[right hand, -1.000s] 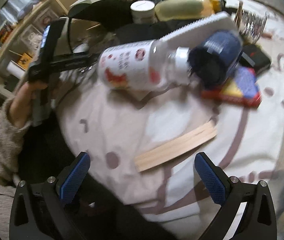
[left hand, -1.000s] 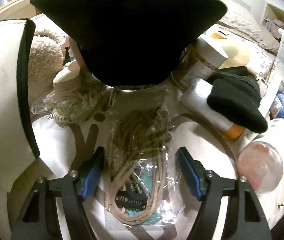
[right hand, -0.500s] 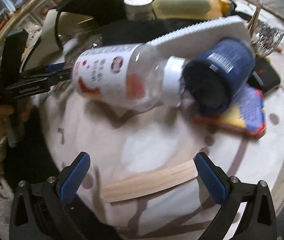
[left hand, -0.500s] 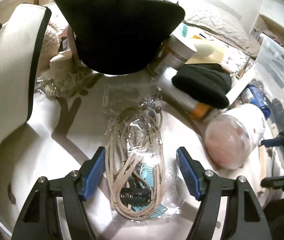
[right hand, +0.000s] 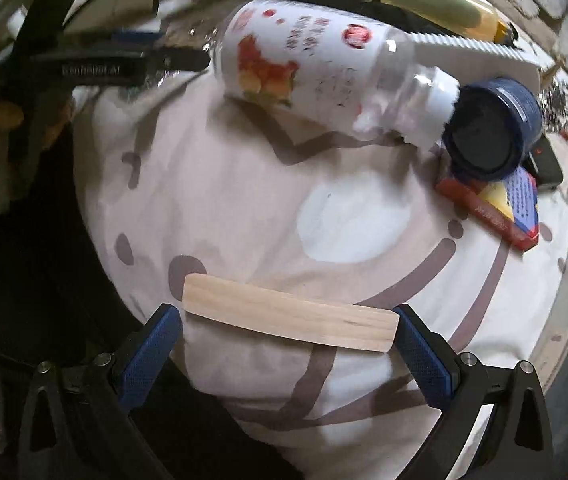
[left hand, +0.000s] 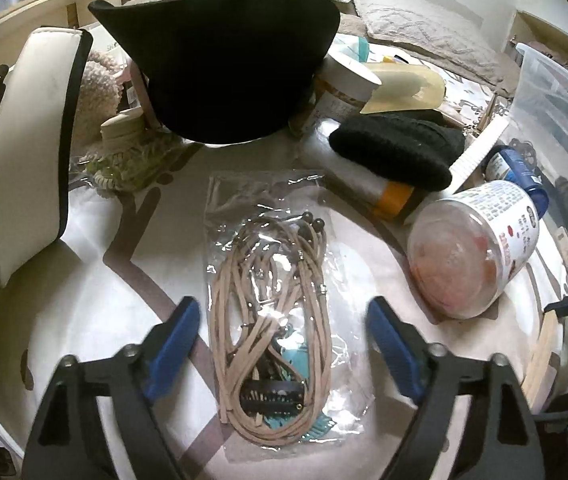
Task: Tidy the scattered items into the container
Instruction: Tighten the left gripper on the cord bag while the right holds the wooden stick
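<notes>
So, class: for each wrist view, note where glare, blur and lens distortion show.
Left wrist view: mostly sharp; glare on the clear bag of cords; the clear plastic bin bends at the fisheye rim. Right wrist view: the wooden strip is sharp, the printed bottle soft, the left side smeared and dark.

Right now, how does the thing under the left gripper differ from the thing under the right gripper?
The clear bag of cords is soft and transparent; the wooden strip is rigid and plain. The bag lies lengthwise between the left gripper's pads; the strip lies crosswise, spanning the right gripper's opening. Both rest flat on the patterned cloth, ungripped.
</notes>
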A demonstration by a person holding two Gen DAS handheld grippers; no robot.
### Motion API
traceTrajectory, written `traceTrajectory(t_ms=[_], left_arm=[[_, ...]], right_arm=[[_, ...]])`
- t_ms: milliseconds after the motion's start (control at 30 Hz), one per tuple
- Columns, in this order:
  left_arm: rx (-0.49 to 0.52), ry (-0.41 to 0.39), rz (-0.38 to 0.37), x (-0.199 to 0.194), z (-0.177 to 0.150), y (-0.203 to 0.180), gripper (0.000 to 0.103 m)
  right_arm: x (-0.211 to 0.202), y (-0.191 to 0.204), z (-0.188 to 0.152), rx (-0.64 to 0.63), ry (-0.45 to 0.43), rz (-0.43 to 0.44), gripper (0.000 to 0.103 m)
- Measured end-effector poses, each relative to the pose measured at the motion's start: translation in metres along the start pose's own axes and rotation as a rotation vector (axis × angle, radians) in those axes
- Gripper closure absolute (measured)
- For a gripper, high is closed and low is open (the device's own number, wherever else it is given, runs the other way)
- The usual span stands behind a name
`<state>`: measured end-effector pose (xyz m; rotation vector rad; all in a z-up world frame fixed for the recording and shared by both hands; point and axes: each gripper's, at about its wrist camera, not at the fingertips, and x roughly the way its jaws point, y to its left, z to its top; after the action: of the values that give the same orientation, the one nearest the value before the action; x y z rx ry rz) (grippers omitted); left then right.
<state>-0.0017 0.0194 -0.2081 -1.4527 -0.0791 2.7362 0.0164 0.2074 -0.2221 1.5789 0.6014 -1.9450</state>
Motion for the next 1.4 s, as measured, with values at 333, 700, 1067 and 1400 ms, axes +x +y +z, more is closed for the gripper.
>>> traceTrajectory(t_ms=[333,700,1067,1400], left_arm=[[-0.005,0.004,0.086,0.015,0.008,-0.003,0.0],[-0.03,-0.018,0.097,0.022,0.015,0.002,0.0],[-0.063,-0.011,0.014,0.015,0.015,0.012,0.002],[0.013,-0.028,0.018,0.011,0.014,0.004,0.043]], right_arm=[[0.005,-0.015,0.011,0.215,0.06,0.032,0.0],[0.016,-0.013,0.02,0.301,0.088,-0.091,0.0],[0.013,-0.01,0.017,0.301,0.032,-0.139,0.0],[0.006,0.0,0.021,0.249,-0.021,-0.198,0.003]])
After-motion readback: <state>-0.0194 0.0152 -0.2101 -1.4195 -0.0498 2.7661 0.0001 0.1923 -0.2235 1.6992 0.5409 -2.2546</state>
